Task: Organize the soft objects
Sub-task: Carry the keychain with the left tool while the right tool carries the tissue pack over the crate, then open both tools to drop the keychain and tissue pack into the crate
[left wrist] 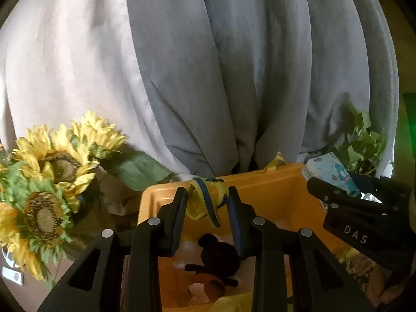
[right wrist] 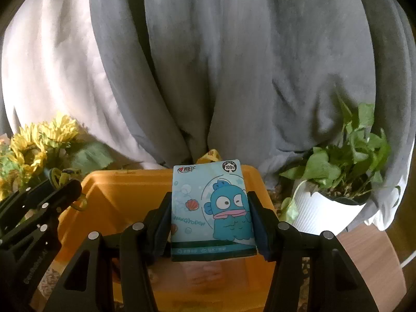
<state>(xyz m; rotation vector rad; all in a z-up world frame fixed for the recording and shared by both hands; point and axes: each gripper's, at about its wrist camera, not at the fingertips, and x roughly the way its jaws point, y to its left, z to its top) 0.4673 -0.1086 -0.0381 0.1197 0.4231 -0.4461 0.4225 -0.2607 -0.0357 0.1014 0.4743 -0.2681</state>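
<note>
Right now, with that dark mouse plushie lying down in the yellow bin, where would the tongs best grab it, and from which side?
Probably the round dark head, from straight above. The mouse plushie lies flat on the floor of the yellow bin, whose walls block any sideways approach. The head bulges and looks soft enough to pinch; the limbs look thin. Both tongs are full: the left tongs hold a yellow-and-blue fabric piece, the right tongs a tissue pack.

left hand-held gripper (left wrist: pixel 207 202) clamped, right hand-held gripper (right wrist: pixel 210 217) clamped

Orange bin (right wrist: pixel 124 195), yellow-and-blue cloth (left wrist: pixel 208 200), light-blue cartoon-fish tissue pack (right wrist: pixel 212 208)
</note>
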